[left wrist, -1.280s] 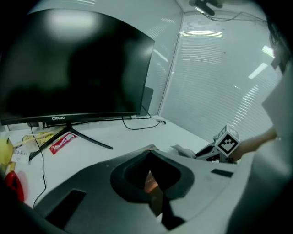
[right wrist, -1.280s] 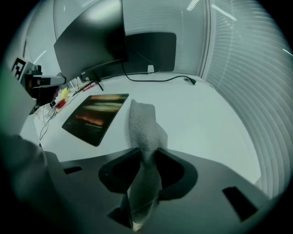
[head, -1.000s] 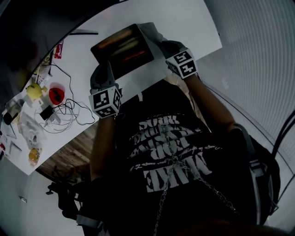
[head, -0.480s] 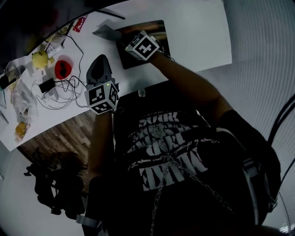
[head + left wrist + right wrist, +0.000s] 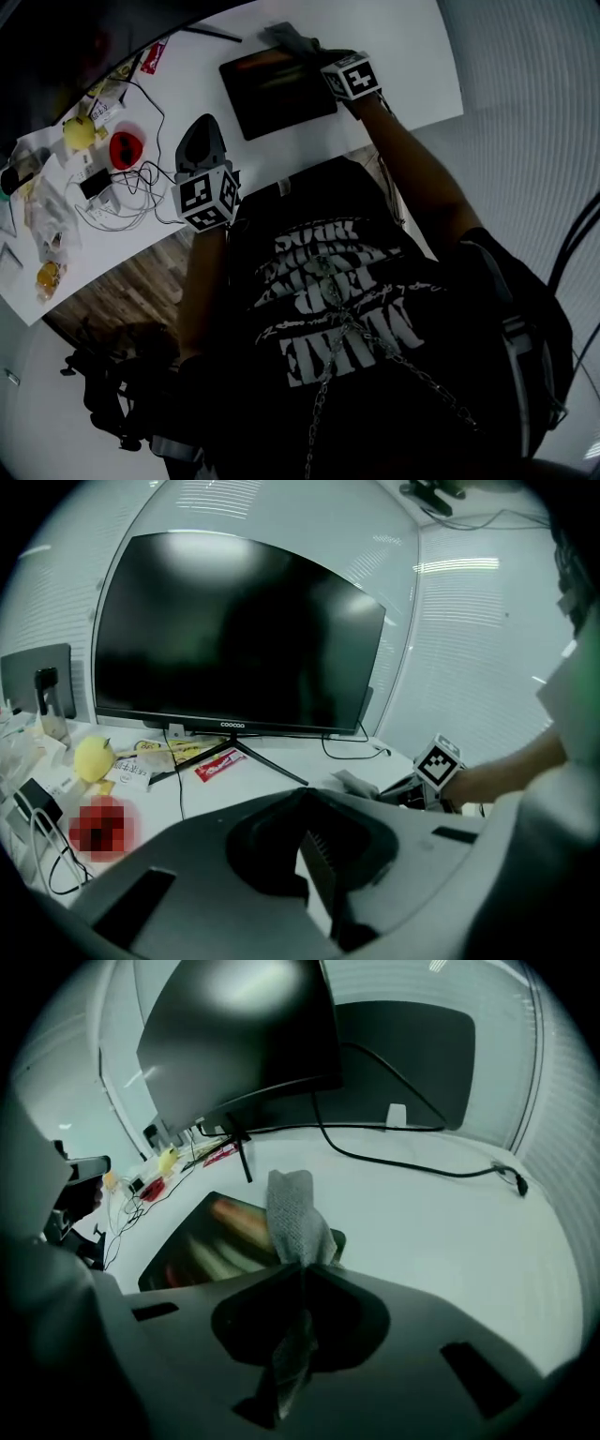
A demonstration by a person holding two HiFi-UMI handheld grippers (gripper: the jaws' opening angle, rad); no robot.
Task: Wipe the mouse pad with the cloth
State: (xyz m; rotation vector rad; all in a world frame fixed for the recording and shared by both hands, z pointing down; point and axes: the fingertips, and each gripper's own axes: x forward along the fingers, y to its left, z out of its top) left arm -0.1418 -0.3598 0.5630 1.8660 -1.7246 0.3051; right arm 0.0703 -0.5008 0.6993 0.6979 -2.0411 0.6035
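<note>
Since the mouse pad (image 5: 277,89) is the whole point here: it's lying flat on the white desk (image 5: 403,66) right in front of me, dark with some coloured streaks on it. The cloth (image 5: 295,1213) is pinched tight in my right claw (image 5: 300,1271). The jaws are nearly all the way together on it, and a grey tail sticks out ahead over the pad's far right corner.

Half a second ago that same claw was way over at the pad's far left corner, and a second ago it was on the right side. So I've basically gone across the far edge and back. Reads to me like wiping strokes are under way, but only along that far strip, so the near half probably still needs passes.

My left claw (image 5: 202,131) is closed with nothing in it. A second ago it sat right at the pad's near left corner. Now it's off to the left over the desk, beside the cables (image 5: 141,202). Nothing's pinning the pad, so it might slide if I drag hard.

Further left there's a red thing (image 5: 125,147) and a yellow one (image 5: 80,131), well out of the way.
</note>
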